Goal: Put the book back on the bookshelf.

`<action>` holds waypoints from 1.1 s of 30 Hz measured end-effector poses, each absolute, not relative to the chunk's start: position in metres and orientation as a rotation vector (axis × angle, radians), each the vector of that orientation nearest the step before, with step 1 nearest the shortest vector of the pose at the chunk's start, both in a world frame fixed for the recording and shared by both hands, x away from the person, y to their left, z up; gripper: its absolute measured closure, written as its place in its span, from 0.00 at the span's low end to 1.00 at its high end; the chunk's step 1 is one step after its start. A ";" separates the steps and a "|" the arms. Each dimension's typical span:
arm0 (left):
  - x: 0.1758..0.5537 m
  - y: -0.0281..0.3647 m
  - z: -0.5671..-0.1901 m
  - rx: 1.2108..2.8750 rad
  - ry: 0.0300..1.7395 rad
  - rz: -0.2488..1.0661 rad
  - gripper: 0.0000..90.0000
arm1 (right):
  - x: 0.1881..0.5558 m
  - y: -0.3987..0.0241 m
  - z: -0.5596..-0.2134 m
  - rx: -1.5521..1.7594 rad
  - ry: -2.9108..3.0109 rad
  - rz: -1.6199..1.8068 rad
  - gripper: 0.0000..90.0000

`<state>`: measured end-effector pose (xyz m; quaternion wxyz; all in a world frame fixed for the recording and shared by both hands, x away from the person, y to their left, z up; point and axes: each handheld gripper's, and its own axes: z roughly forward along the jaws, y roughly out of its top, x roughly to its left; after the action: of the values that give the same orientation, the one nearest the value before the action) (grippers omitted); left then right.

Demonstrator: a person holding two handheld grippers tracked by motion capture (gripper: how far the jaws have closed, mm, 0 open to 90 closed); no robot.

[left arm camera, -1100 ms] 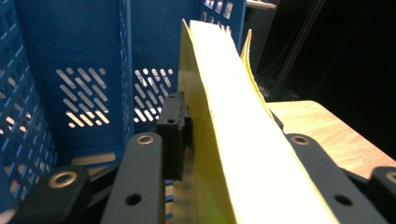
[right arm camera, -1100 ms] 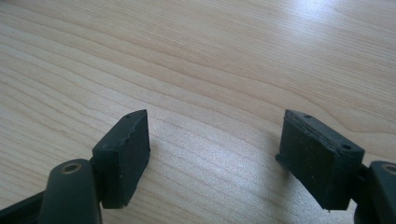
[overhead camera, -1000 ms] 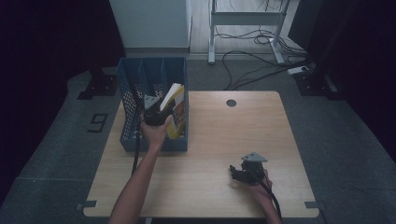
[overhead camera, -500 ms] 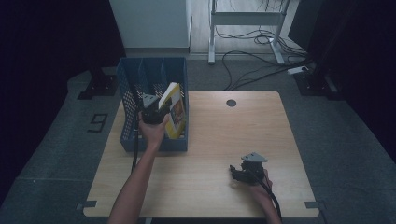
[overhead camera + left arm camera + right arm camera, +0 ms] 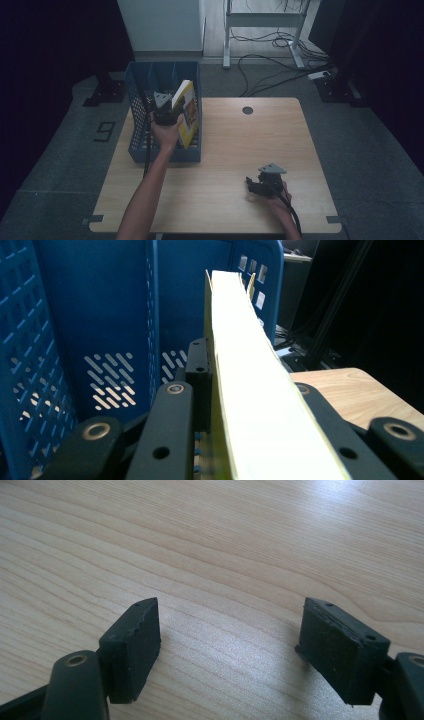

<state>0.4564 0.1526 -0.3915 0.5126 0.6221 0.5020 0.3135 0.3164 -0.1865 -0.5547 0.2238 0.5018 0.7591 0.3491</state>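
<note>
at the near right edge of the table (image 5: 225, 170), the right tool (image 5: 256, 186) rests low over the bare wood, held in the person's right hand (image 5: 276, 200), its jaws standing wide apart with nothing between them; the right gripper view shows only wood grain in the gap. farther out on the left side, the person's left forearm reaches forward to the blue basket (image 5: 137, 125) that stands on the table's far left part. over that basket the left tool (image 5: 167, 114) is clamped on a yellow book (image 5: 187, 117), gripping its pages near the upper edge. in the left gripper view the book's pale page block (image 5: 250, 390) runs straight out between the black jaws, which press on it from both sides. the book stands tilted inside the basket, leaning against its right wall, with the perforated blue dividers just to its left.
</note>
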 end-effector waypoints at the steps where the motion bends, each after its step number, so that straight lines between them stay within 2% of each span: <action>1: 0.458 0.152 -0.391 1.499 1.208 0.756 0.83 | 0.316 -0.187 -0.555 1.385 2.095 0.964 0.26; 33: 0.497 0.135 -0.400 1.481 1.238 0.860 0.84 | 0.316 -0.187 -0.555 1.388 2.095 0.968 0.26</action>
<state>0.4967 0.1351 -0.3996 0.4919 0.6103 0.5100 0.3543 0.3164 -0.1867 -0.5547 0.2224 0.5025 0.7585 0.3503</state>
